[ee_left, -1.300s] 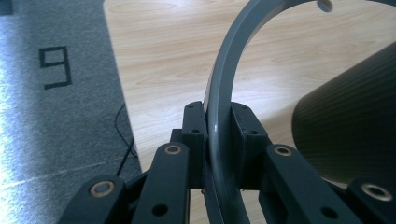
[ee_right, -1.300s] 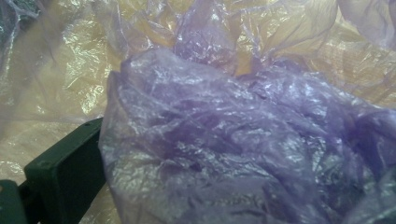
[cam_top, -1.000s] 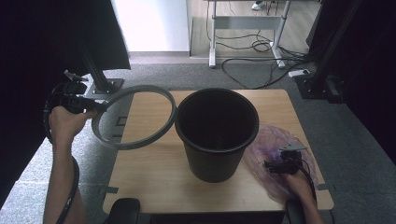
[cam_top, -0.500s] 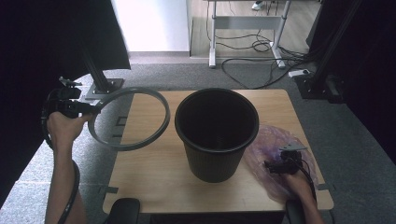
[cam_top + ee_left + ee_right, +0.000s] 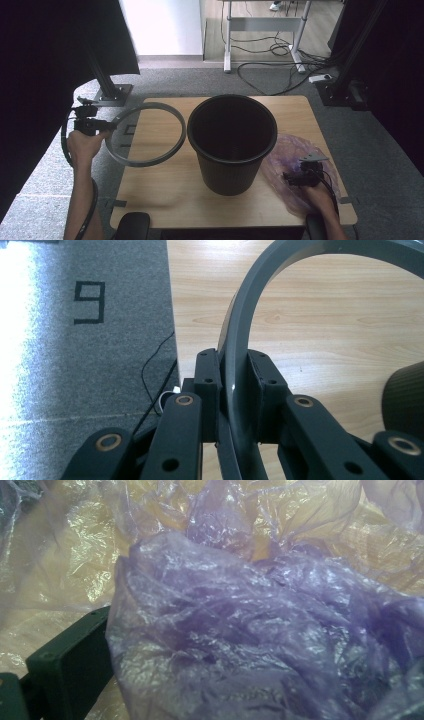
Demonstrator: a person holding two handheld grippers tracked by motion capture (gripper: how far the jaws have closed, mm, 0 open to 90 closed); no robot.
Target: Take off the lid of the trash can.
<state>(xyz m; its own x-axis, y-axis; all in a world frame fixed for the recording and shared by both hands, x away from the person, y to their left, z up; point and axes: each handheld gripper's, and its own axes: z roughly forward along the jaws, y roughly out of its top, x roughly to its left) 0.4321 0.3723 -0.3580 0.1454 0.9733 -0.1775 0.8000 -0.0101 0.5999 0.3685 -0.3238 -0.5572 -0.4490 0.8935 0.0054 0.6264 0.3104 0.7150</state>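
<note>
A black bin stands upright in the middle of the wooden table. My left gripper is at the table's left edge, shut on the rim of a grey ring that hangs over the table left of the bin. In the left gripper view the ring runs up from between the pressed jaws of that gripper. My right gripper rests in a crumpled purple plastic bag right of the bin. The bag bunches over the jaws; one finger shows far to the left.
Grey carpet surrounds the table. Black frame posts stand at the back left and right, and cables lie on the floor behind. The bin's side is close on the left gripper's right.
The left hand and its ring have shifted slightly toward the near side and lower over the table. The right gripper has stayed in the bag.
</note>
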